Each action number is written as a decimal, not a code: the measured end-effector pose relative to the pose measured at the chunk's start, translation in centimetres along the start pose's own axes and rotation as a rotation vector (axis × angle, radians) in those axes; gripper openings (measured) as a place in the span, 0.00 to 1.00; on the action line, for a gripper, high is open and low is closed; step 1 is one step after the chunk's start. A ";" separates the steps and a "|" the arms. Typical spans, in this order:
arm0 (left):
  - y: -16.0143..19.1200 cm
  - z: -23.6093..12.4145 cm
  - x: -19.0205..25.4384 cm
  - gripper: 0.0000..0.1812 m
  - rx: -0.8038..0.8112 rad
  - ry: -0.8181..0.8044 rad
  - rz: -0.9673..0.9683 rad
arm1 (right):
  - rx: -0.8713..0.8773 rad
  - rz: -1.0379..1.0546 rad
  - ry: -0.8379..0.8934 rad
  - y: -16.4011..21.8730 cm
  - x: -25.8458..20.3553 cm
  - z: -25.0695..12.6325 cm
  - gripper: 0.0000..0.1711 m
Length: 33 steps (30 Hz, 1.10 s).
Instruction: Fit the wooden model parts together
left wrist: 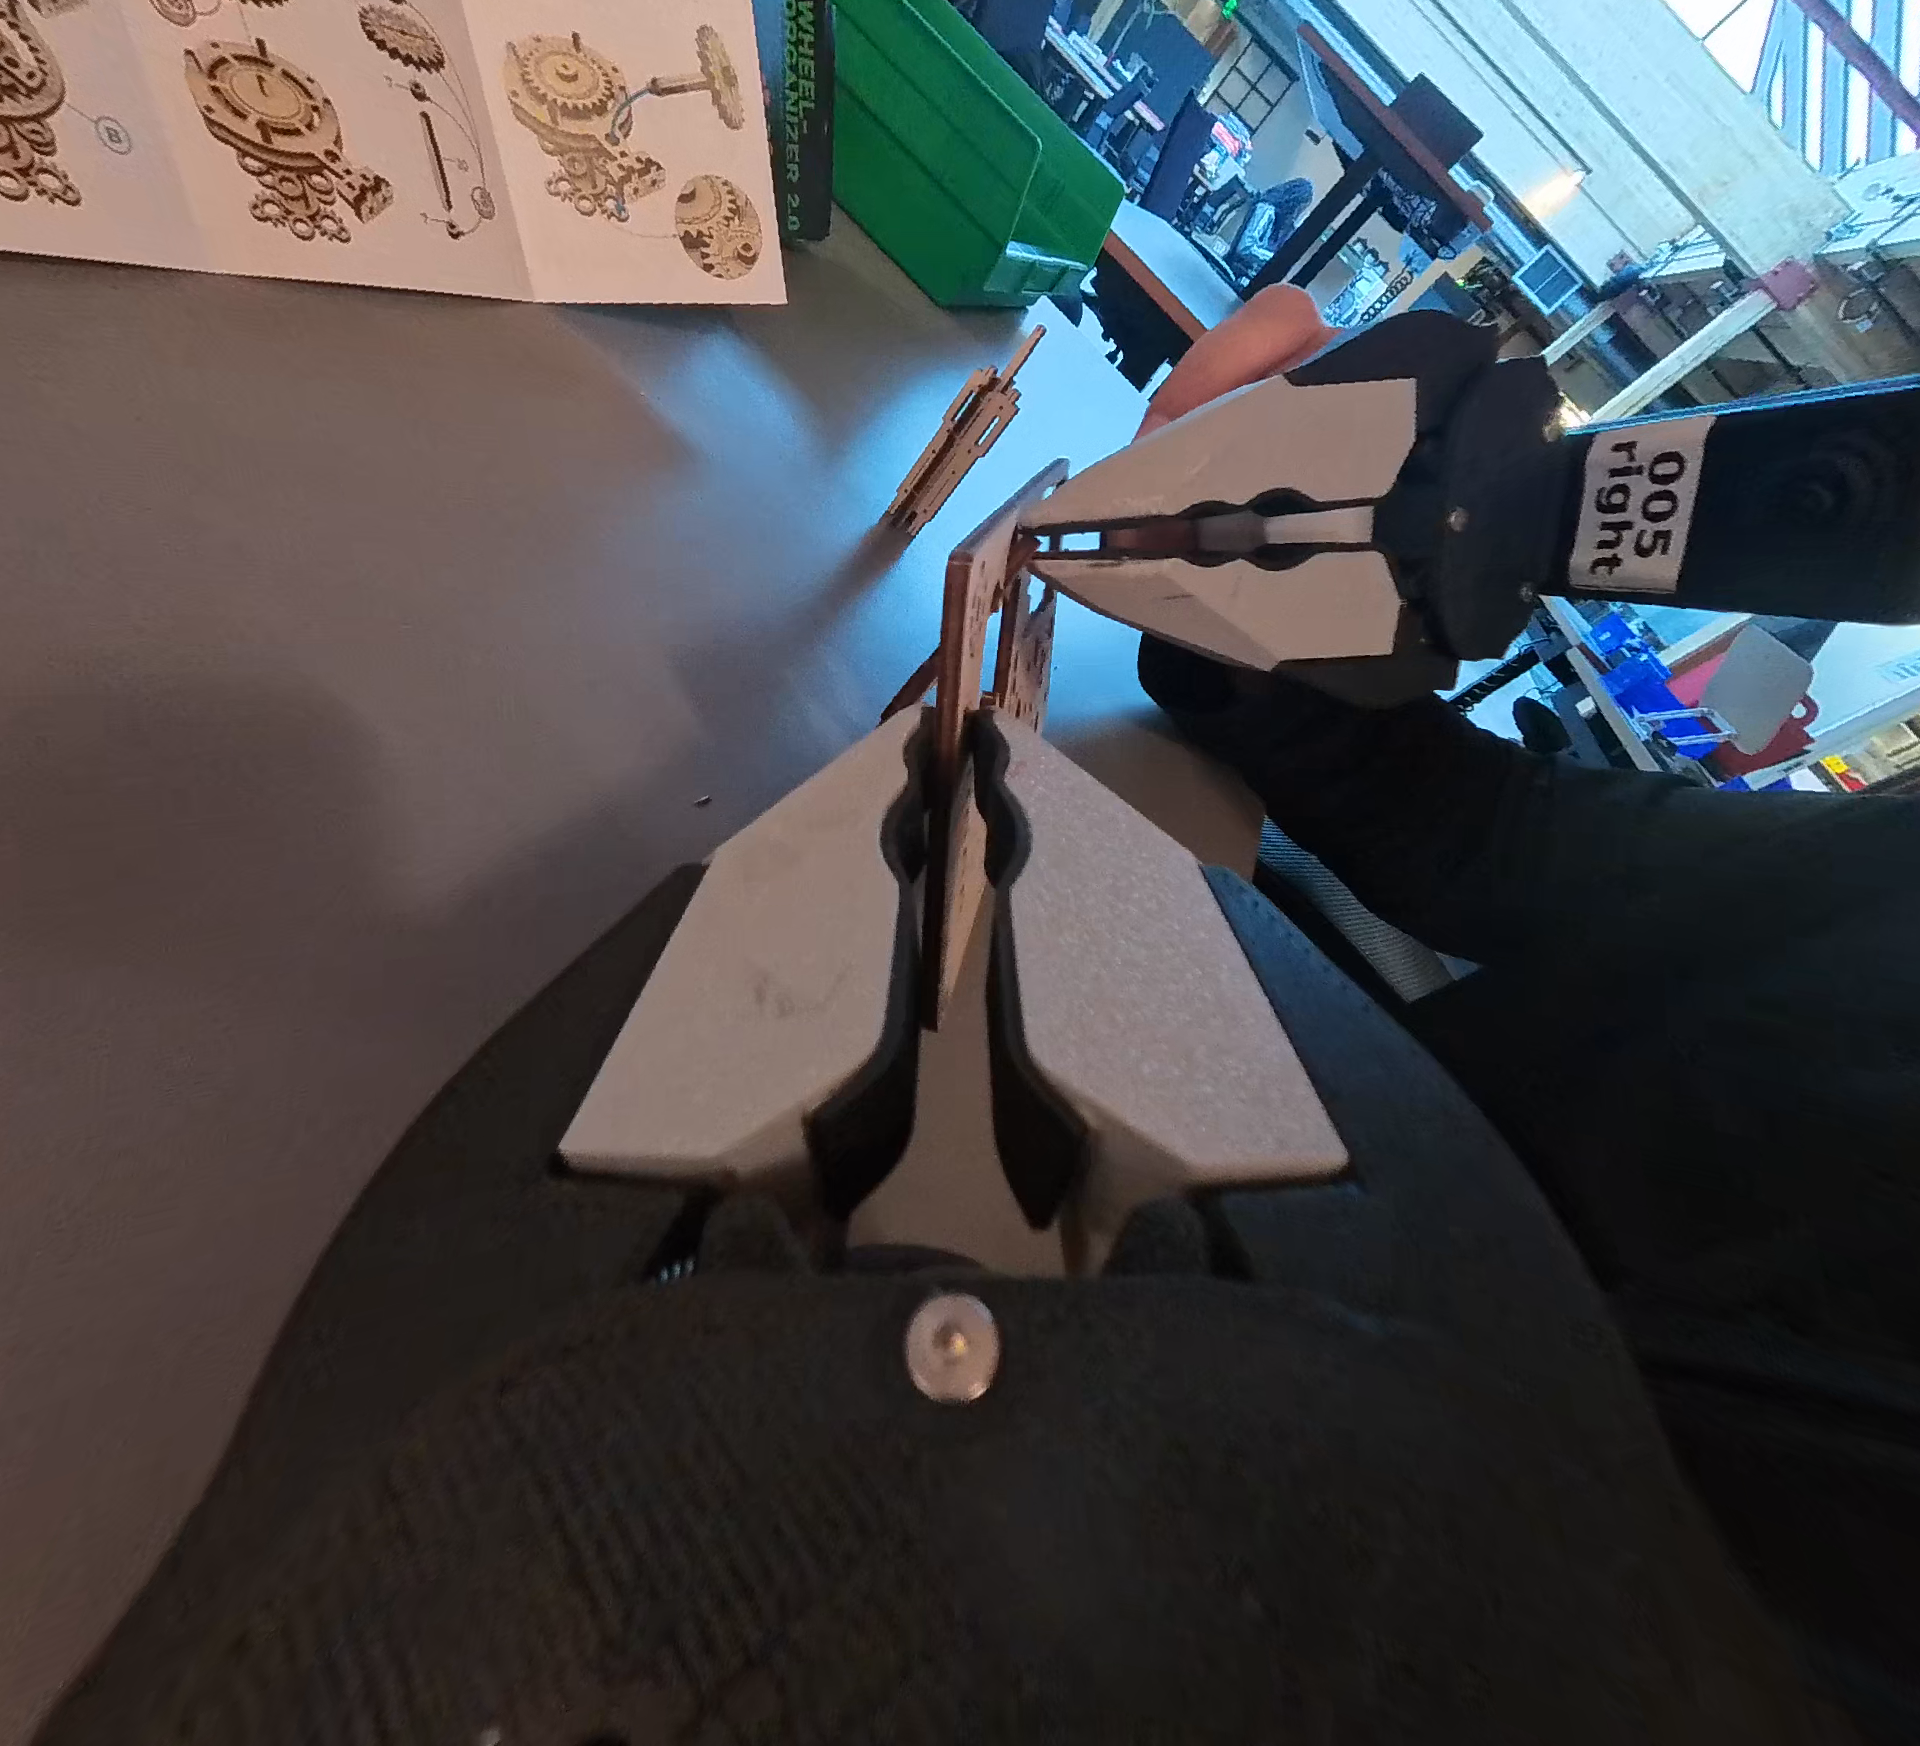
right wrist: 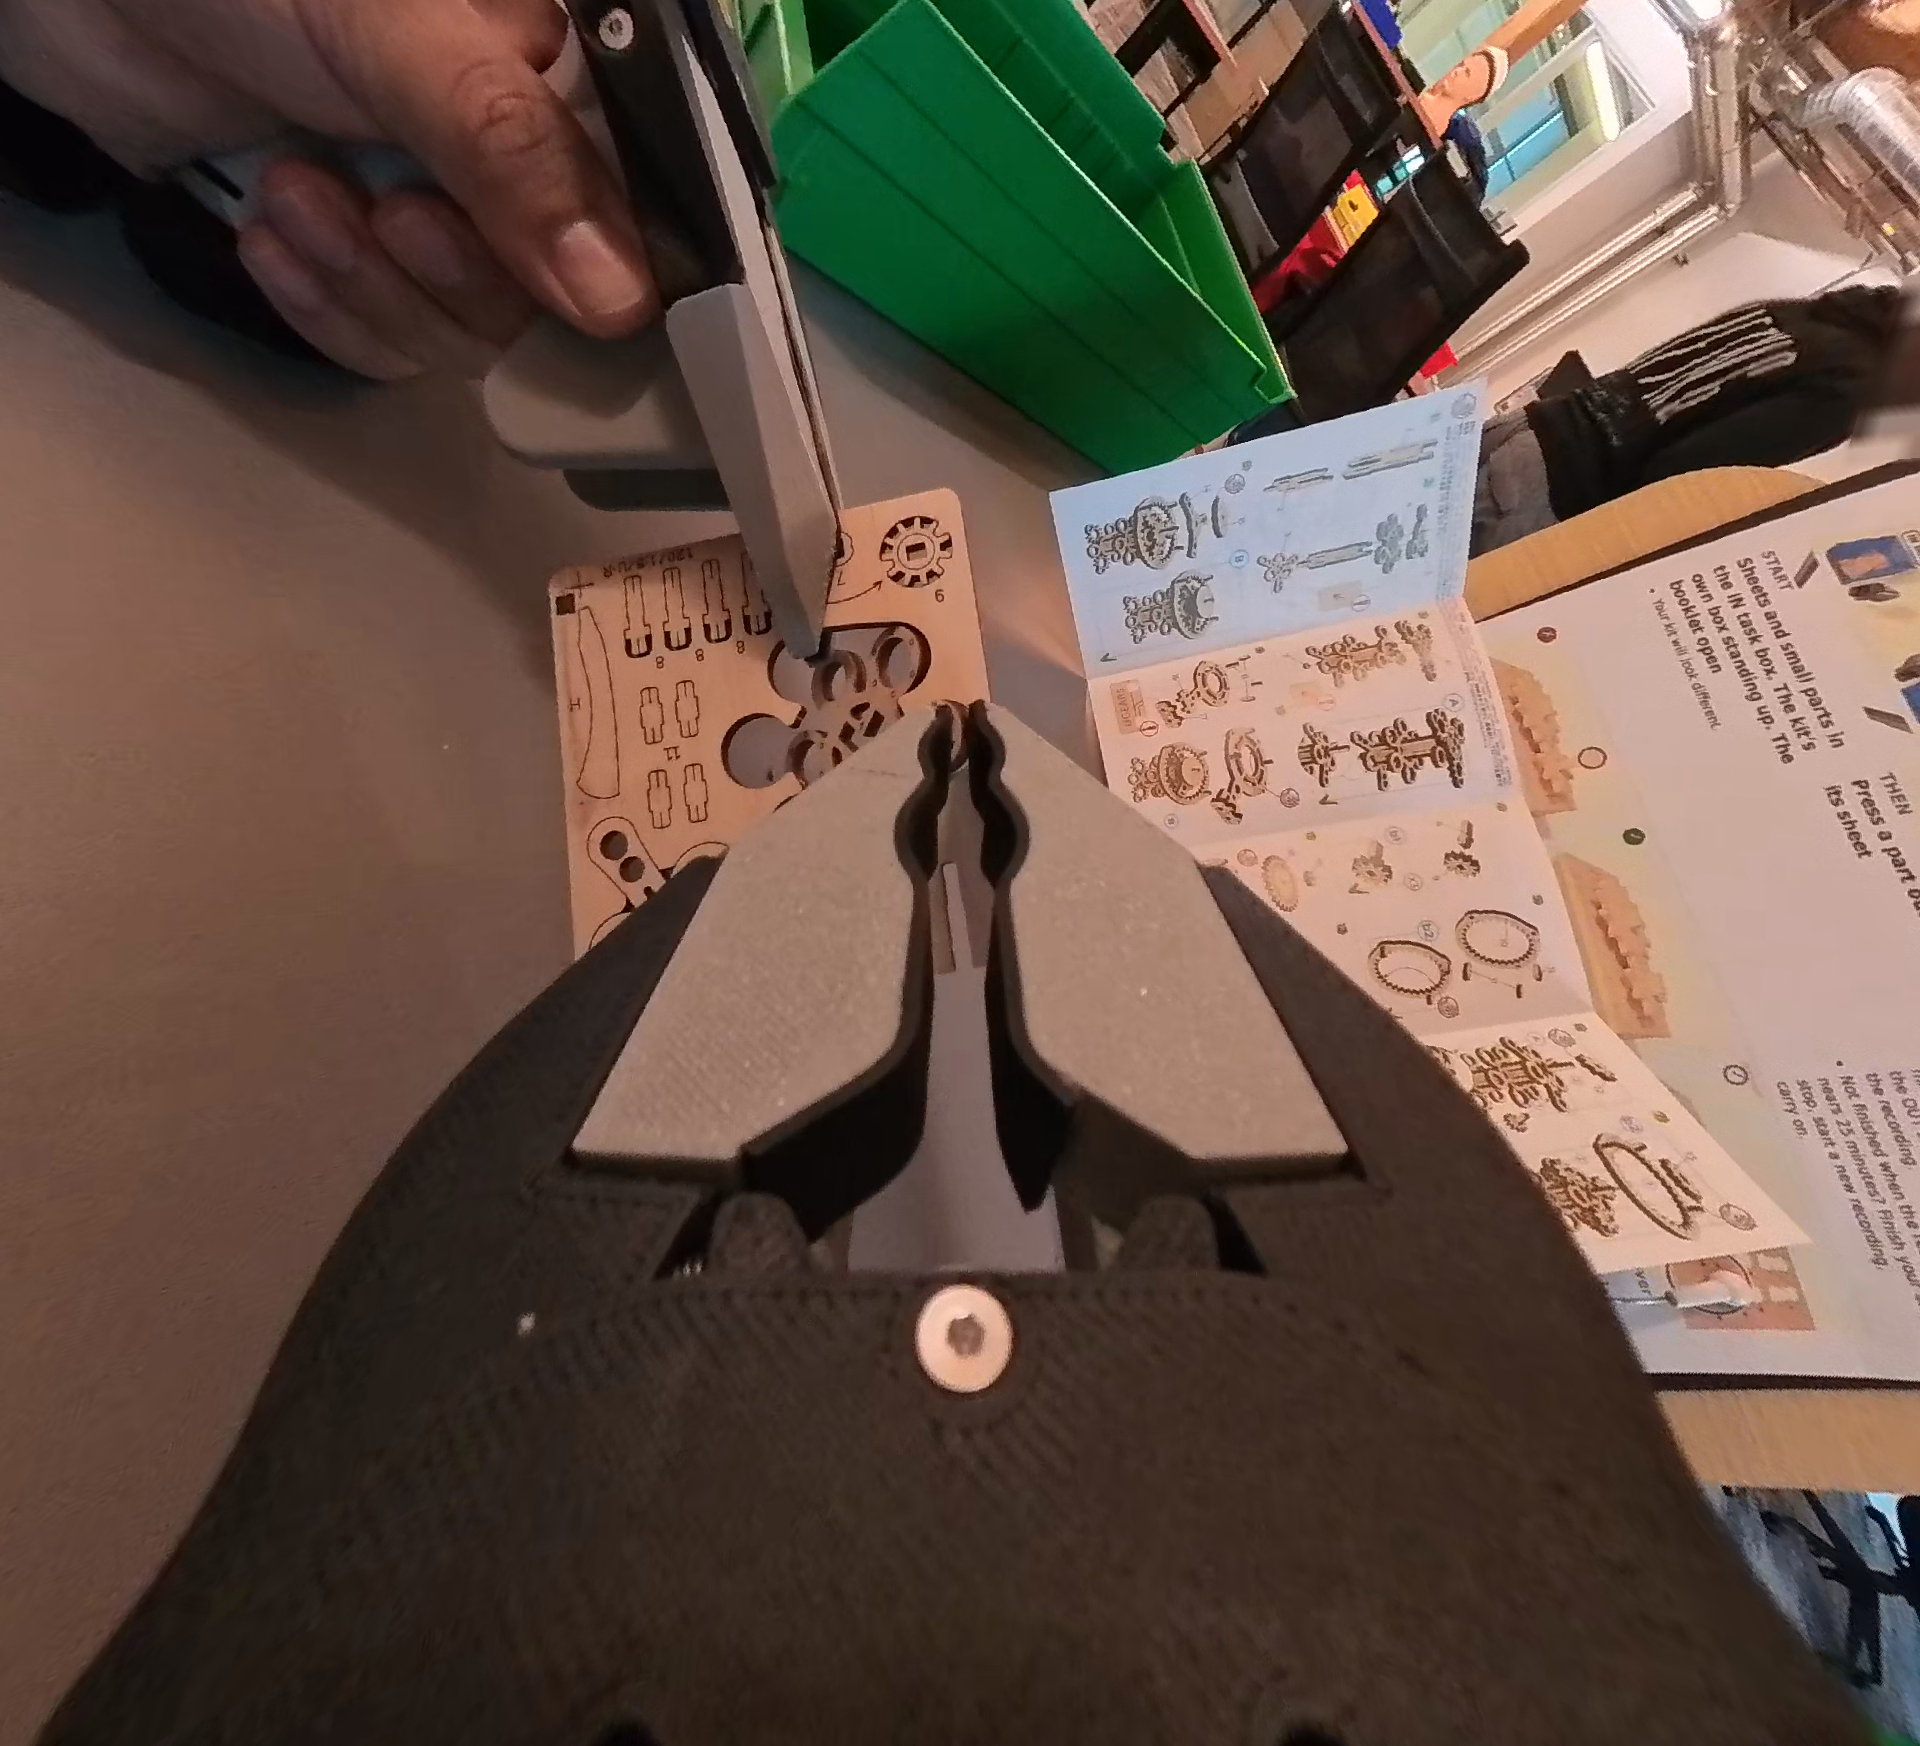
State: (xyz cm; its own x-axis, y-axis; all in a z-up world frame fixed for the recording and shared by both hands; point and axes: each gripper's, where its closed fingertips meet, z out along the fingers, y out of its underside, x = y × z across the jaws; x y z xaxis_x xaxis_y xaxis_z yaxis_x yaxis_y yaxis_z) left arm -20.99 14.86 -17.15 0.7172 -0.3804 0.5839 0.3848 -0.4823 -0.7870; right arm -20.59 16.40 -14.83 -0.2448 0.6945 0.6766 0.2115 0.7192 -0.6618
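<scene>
A thin wooden sheet of laser-cut model parts (right wrist: 665,720) is held up above the grey table (left wrist: 312,657). In the left wrist view the sheet (left wrist: 971,616) shows edge-on. My left gripper (left wrist: 951,730) is shut on it, one finger on each face; it reaches in from above in the right wrist view (right wrist: 816,647). My right gripper (right wrist: 961,720) is shut with its tips pinching the round-holed part in the sheet. In the left wrist view it (left wrist: 1029,543) comes in from the right and meets the sheet's far edge.
A loose wooden piece (left wrist: 956,439) lies on the table beyond the sheet. A folded instruction booklet (right wrist: 1299,761) (left wrist: 312,55) and a printed card on cardboard (right wrist: 1714,865) lie to the side. Green bins (right wrist: 987,242) (left wrist: 935,117) stand at the table's back. A hand (right wrist: 312,86) holds the left gripper. My left and right fingertips are right by each other.
</scene>
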 end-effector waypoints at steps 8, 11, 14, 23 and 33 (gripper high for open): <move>0.0 0.0 -0.1 0.02 -0.002 -0.003 -0.006 | 0.003 0.002 0.005 -0.2 -0.1 -0.1 0.00; 0.0 0.0 -0.1 0.02 0.000 -0.003 -0.014 | 0.001 -0.004 0.010 -0.2 -0.1 -0.1 0.00; 0.1 0.0 -0.1 0.02 0.001 -0.003 -0.019 | 0.003 -0.005 0.013 -0.2 -0.1 -0.1 0.00; 0.1 0.0 -0.1 0.03 0.000 0.011 -0.037 | 0.020 -0.010 0.005 -0.6 -0.3 -0.4 0.00; -0.4 -0.2 0.9 0.00 0.041 0.075 -0.014 | 0.045 0.115 -0.005 -0.6 0.5 -0.1 0.01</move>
State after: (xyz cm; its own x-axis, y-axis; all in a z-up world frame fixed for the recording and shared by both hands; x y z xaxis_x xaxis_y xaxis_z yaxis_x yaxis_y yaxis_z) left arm -20.62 14.57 -16.25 0.6669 -0.4325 0.6068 0.4191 -0.4556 -0.7854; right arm -20.72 16.31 -14.01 -0.2264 0.7723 0.5935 0.1955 0.6330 -0.7491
